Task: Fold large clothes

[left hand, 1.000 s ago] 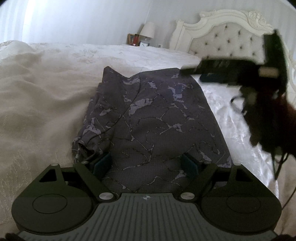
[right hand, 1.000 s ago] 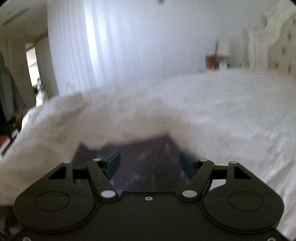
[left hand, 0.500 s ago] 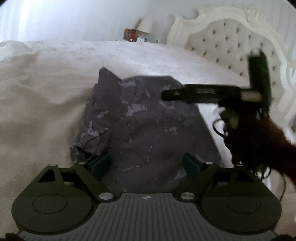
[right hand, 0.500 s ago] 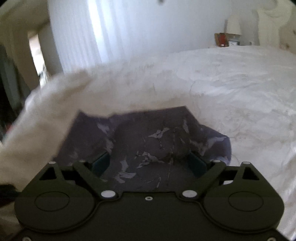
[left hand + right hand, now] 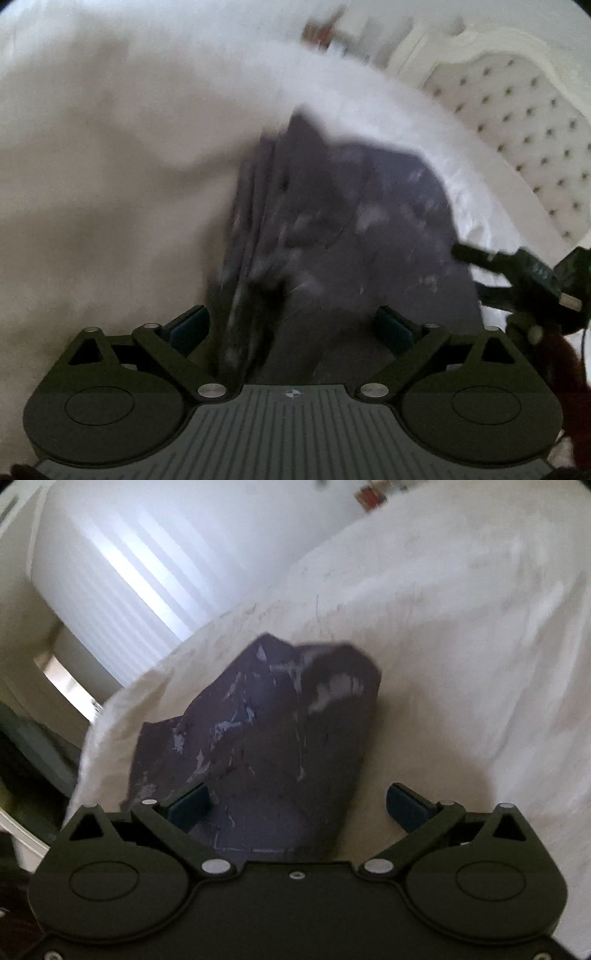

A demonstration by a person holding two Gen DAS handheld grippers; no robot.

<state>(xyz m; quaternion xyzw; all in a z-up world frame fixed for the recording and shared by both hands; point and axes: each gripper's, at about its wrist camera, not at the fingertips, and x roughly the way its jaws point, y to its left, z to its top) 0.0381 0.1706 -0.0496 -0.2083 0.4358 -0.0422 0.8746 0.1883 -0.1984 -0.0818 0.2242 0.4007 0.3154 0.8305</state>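
Up close, the left gripper [image 5: 291, 326] has its fingers [image 5: 190, 325] spread wide apart, with nothing pinched between them. Dark purple cloth [image 5: 332, 229] with pale marks lies between and past them, bunched in folds on its left side. The right gripper [image 5: 297, 806] is spread wide too, and its fingers [image 5: 406, 806] grip nothing. Cloth sits by its left finger; white bed [image 5: 461, 664] shows by its right one. The cloth lies on the bed, and its far end looks raised in a blurry hump. Farther off stands a white tufted headboard [image 5: 517, 122]. Behind the bed hangs a bright curtain [image 5: 147, 561].
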